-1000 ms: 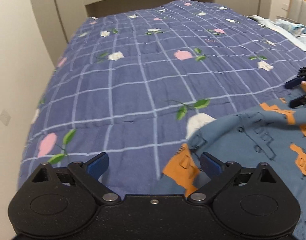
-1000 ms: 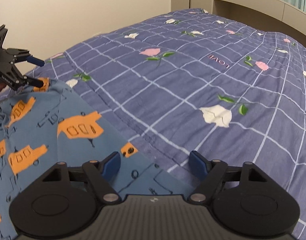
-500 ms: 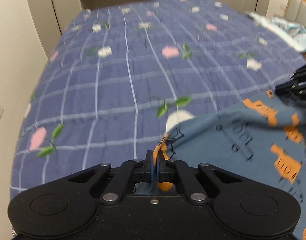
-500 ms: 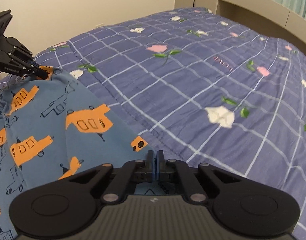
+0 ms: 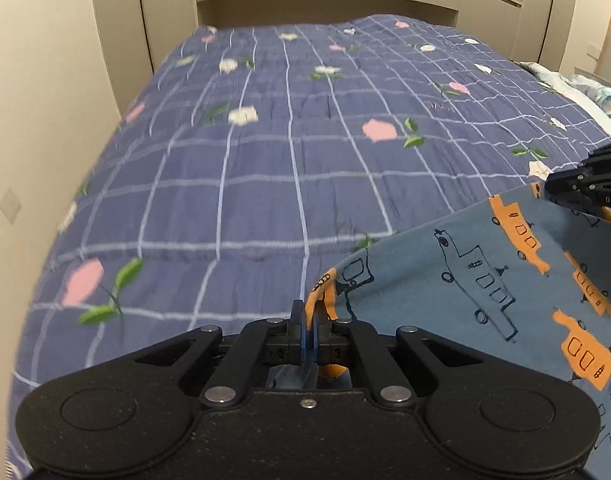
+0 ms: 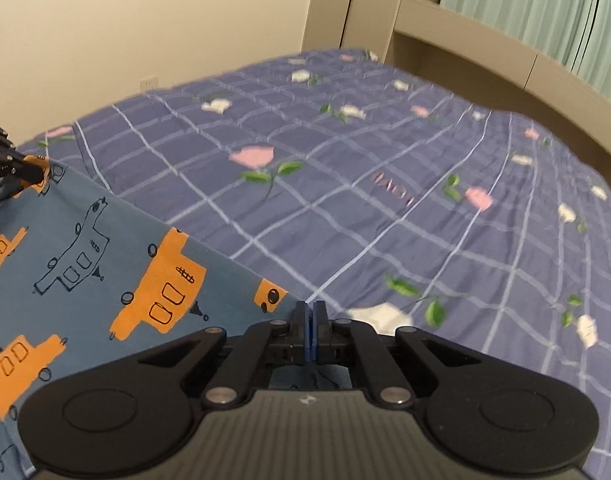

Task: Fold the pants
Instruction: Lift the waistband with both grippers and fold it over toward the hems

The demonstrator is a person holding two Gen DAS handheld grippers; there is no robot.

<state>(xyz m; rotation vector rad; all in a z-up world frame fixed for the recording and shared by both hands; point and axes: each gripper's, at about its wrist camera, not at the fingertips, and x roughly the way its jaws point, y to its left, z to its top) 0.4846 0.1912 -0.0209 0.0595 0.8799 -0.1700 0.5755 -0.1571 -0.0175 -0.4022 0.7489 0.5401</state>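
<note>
Left wrist view: the left gripper (image 5: pixel 310 320) pinches the pants (image 5: pixel 485 280) corner at 6 o'clock; the right gripper (image 6: pixel 309 320) pinches another. Uneven pulling may slip the thin hem out.

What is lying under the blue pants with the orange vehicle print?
Under the blue pants with orange vehicle print lies the purple checked flower quilt. Both the left gripper and the right gripper pinch its top edge. What the cloth covers is hidden.
</note>
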